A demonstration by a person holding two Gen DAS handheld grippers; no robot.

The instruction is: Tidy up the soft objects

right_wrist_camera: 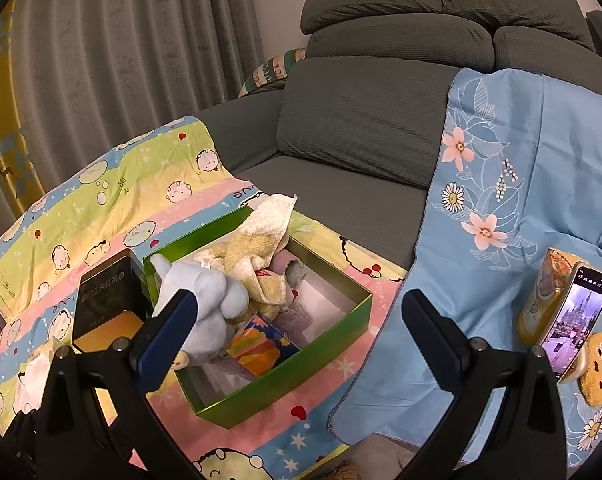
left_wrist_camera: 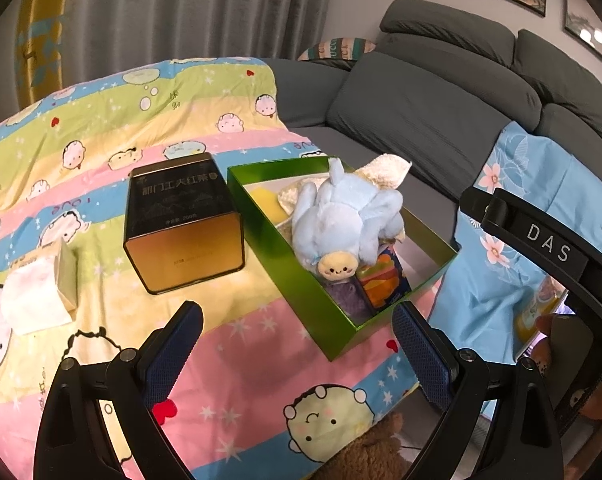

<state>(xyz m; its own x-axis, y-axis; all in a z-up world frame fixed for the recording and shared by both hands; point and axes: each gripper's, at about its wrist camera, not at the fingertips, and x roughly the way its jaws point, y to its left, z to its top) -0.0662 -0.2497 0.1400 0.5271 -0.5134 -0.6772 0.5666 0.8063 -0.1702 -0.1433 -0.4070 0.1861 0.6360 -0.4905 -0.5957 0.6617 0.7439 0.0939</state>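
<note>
On the cartoon-print quilt [left_wrist_camera: 221, 360], left to right: a white tissue pack [left_wrist_camera: 37, 296], a black-and-gold rectangular tin [left_wrist_camera: 183, 220], then an open green cardboard box [left_wrist_camera: 301, 292]. The light-blue plush toy [left_wrist_camera: 341, 220] lies head-down inside, atop cream towels [left_wrist_camera: 385, 170]. Left gripper [left_wrist_camera: 297, 354] and right gripper [right_wrist_camera: 301, 344] both hover spread, empty.

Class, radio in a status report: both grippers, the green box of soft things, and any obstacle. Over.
Left gripper open, empty. Right gripper open, empty. Blue plush toy lies in green box on towels. Nothing in the way.
</note>
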